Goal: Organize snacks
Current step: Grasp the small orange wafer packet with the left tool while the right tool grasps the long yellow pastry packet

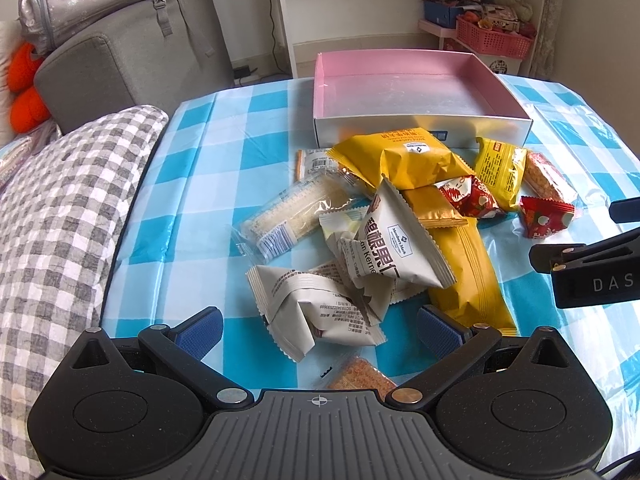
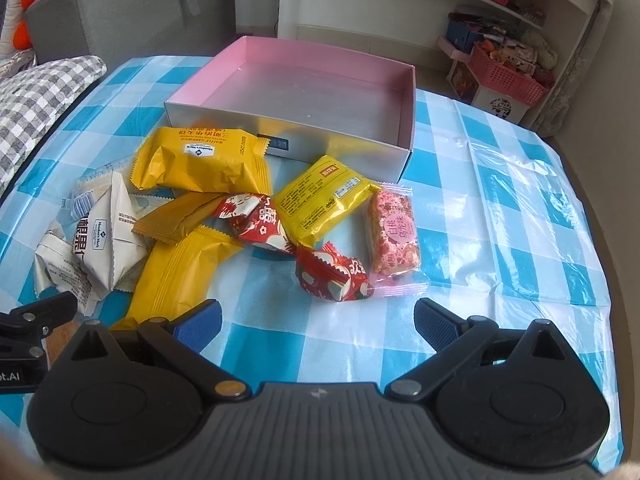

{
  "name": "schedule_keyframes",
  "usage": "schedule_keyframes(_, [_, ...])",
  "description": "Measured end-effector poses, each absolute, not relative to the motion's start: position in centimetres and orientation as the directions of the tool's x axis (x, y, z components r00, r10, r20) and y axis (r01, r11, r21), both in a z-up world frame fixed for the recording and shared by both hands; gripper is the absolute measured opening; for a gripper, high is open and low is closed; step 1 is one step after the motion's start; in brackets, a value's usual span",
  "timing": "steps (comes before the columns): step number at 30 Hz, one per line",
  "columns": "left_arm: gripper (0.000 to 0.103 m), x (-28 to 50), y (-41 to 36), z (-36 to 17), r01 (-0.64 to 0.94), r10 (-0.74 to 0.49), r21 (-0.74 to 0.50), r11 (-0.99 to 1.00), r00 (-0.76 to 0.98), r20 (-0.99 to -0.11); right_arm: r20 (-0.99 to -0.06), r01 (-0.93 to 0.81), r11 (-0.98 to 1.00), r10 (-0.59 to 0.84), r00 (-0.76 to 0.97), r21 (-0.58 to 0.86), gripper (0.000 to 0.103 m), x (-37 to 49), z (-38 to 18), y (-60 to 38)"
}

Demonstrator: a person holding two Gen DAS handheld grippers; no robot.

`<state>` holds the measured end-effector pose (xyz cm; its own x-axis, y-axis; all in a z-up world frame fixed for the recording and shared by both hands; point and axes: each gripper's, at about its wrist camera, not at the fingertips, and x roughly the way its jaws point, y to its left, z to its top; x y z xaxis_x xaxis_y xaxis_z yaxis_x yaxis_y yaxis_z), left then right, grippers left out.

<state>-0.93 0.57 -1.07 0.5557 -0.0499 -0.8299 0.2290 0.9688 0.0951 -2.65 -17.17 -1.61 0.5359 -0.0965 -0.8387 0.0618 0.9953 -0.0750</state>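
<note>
A pile of wrapped snacks lies on a blue-checked tablecloth in front of an empty box with a pink inside. My left gripper is open, just above a crumpled white packet; a second white packet leans behind it. My right gripper is open and empty, close to a red candy packet. A pink bar, a small yellow packet and a large yellow packet lie beyond. The right gripper also shows at the right edge of the left wrist view.
A grey-checked cushion lies along the table's left edge. A grey armchair with a bag stands behind it. White shelves and a pink basket stand behind the table. A crumb bar lies under the left gripper.
</note>
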Motion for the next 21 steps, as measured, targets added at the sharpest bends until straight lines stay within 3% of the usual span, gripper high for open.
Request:
schedule_keyframes(9, [0.101, -1.4, 1.2, -1.5, 0.286, -0.086, 0.080, 0.955, 0.523, -0.848, -0.844, 0.004, 0.998, 0.054, 0.533, 0.066, 0.093, -2.6, -1.4, -15.9])
schedule_keyframes(15, [0.099, -0.9, 2.4, -2.2, 0.316, -0.180, -0.030, 0.948, 0.459, -0.870, -0.856, 0.002, 0.982, 0.165, 0.489, 0.190, 0.086, -2.3, -2.0, -15.6])
schedule_keyframes(21, [0.094, -0.1, 3.0, -3.8, 0.296, -0.181, -0.056, 0.953, 0.411, -0.893, -0.865, 0.031, 0.962, 0.231, 0.445, 0.272, 0.082, -1.7, -3.1, -15.3])
